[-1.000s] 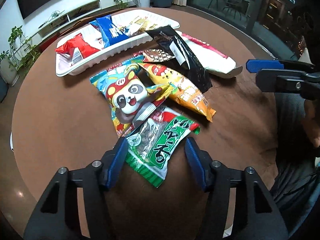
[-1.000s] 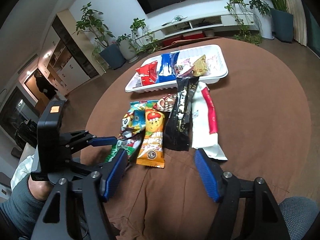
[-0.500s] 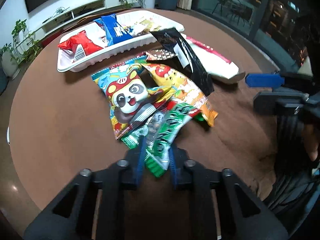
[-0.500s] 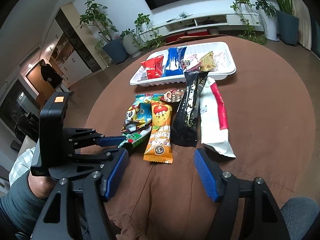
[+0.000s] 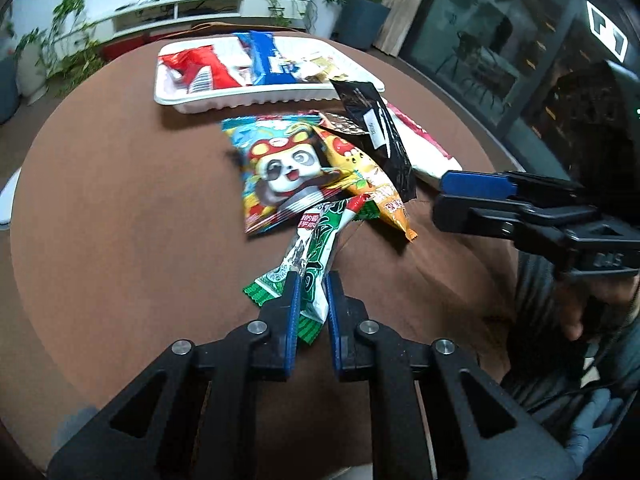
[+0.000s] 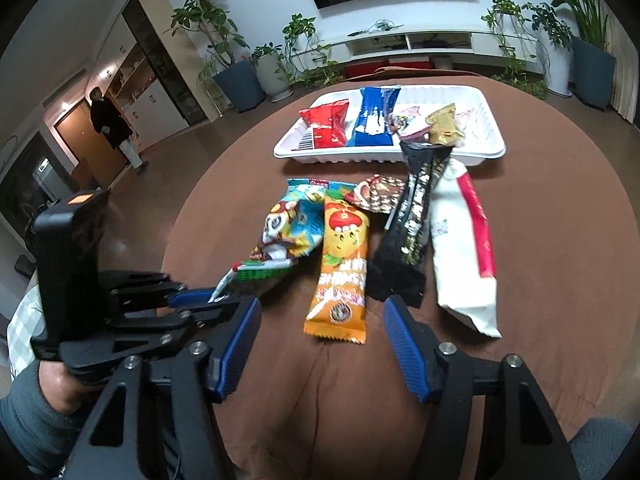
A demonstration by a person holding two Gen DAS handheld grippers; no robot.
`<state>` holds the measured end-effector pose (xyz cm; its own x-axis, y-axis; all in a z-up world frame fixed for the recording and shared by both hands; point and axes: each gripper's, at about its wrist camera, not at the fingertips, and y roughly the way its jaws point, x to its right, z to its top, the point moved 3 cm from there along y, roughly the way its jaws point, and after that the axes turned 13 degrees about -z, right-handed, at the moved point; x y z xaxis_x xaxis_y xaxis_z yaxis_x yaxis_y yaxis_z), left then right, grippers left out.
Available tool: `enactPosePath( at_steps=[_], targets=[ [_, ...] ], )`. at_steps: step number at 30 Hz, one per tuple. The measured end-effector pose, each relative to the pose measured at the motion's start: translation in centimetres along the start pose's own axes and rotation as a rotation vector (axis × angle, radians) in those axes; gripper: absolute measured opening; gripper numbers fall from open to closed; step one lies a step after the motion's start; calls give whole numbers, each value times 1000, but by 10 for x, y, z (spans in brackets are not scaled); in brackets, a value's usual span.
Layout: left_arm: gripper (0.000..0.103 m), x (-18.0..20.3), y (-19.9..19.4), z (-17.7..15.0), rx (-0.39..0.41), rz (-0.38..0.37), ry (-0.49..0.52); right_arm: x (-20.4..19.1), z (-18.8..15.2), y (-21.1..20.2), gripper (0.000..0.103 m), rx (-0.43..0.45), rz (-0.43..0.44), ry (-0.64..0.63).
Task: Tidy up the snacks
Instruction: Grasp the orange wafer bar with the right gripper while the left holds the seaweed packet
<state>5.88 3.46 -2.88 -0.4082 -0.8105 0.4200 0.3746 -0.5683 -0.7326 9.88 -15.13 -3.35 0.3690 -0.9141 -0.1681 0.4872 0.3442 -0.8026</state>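
My left gripper (image 5: 311,284) is shut on the near end of a green snack packet (image 5: 316,248) and holds it raised off the brown table; the packet also shows in the right wrist view (image 6: 256,276). Loose packets lie in a pile: a panda packet (image 5: 280,172), an orange packet (image 6: 344,264), a black packet (image 6: 416,224) and a white-and-red packet (image 6: 460,248). A white tray (image 6: 492,128) at the far side holds a red packet (image 6: 326,126), a blue packet (image 6: 374,118) and small wrapped snacks. My right gripper (image 6: 322,336) is open and empty, just short of the orange packet.
The round table (image 5: 120,200) has a brown cloth that wrinkles near the front edge. Potted plants (image 6: 236,60) and a TV shelf stand beyond the table. A person (image 6: 112,128) stands by a doorway at the far left.
My left gripper closed on the green packet and lifted its near end, pulling it back from the pile. My right gripper moved slightly closer to the orange packet and stayed open.
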Motion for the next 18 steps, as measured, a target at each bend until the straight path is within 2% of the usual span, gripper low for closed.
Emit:
enactPosePath(
  at_steps=[5, 10, 16, 18],
  targets=[
    [11, -2, -15, -6, 40, -32, -47, -15, 5, 21, 61, -46, -26, -46],
    [11, -5, -21, -10, 61, -51, -68, -17, 7, 41, 59, -92, -123, -77],
    [11, -6, -21, -11, 71, -58, -80, -18, 10, 55, 56, -119, -176, -110],
    [11, -5, -22, -12, 73, -62, -83, -19, 12, 59, 50, -121, -195, -125]
  ],
)
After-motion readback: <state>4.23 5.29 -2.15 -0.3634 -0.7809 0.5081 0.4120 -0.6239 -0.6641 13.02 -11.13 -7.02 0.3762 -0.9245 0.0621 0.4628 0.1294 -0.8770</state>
